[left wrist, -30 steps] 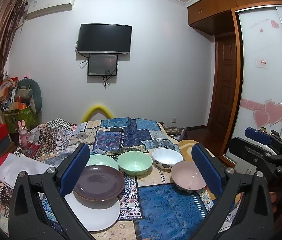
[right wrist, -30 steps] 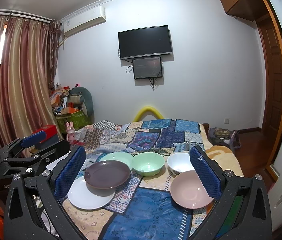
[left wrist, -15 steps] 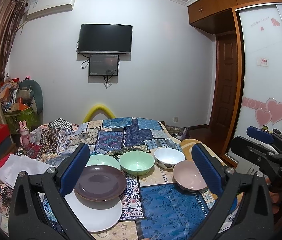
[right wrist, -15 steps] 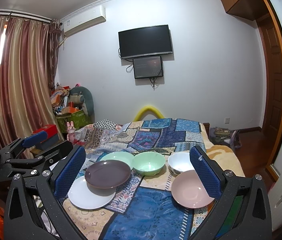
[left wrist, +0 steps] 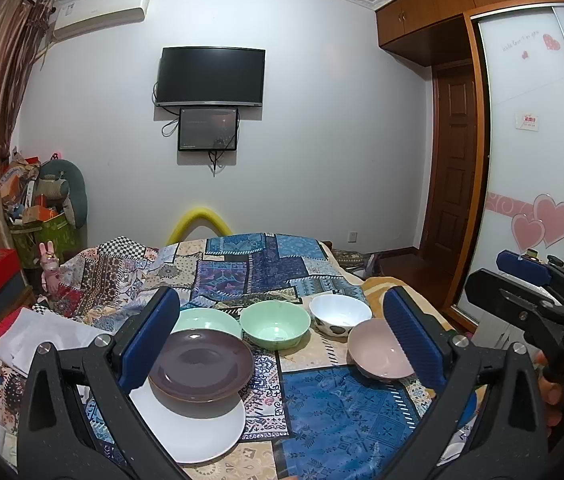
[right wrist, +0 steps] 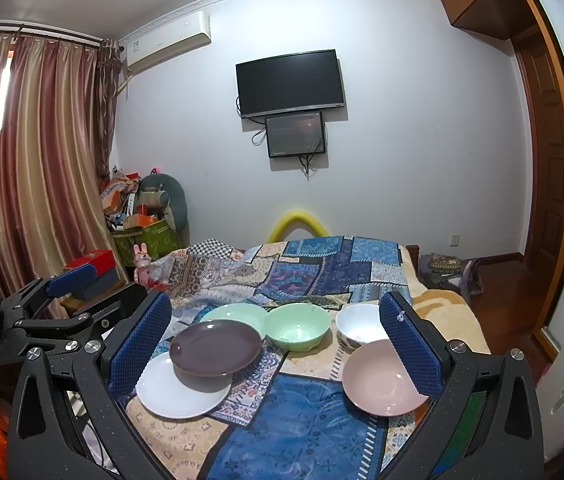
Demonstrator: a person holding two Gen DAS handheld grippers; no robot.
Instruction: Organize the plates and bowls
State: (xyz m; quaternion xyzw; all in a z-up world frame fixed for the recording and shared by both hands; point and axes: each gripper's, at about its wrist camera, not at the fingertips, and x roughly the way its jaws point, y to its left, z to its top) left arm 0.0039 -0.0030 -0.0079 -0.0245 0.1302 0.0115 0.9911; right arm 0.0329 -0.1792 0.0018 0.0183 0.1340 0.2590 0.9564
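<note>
Framing each view, the left gripper (left wrist: pixel 282 334) and the right gripper (right wrist: pixel 276 332) both hang over the near end of a bed with their jaws spread wide and nothing between the ribbed blue pads (left wrist: pixel 150 336), which sit on speckled black plastic arms. Below them lies a patchwork quilt (left wrist: pixel 333 408) of blue and tan printed squares, slightly rumpled. Nearest on the left a flat, glossy white plate (right wrist: pixel 174 394) rests on the quilt, and a shallow, round dark purple plate (right wrist: pixel 216 346) sits tilted with its near edge overlapping the white one. To the right, well apart from these, is a smooth pink bowl (right wrist: pixel 381 384), wide and shallow. Behind the purple plate a pale green plate (right wrist: pixel 238 314) peeks out, touching or just beside a deeper mint green bowl (right wrist: pixel 297 330). Right of that stands a white bowl (right wrist: pixel 357 328) with dark spots on its outside. Farther back, on the plain white wall, hang a black television (right wrist: pixel 289 82) and a smaller dark screen (right wrist: pixel 295 134) under it.
</note>
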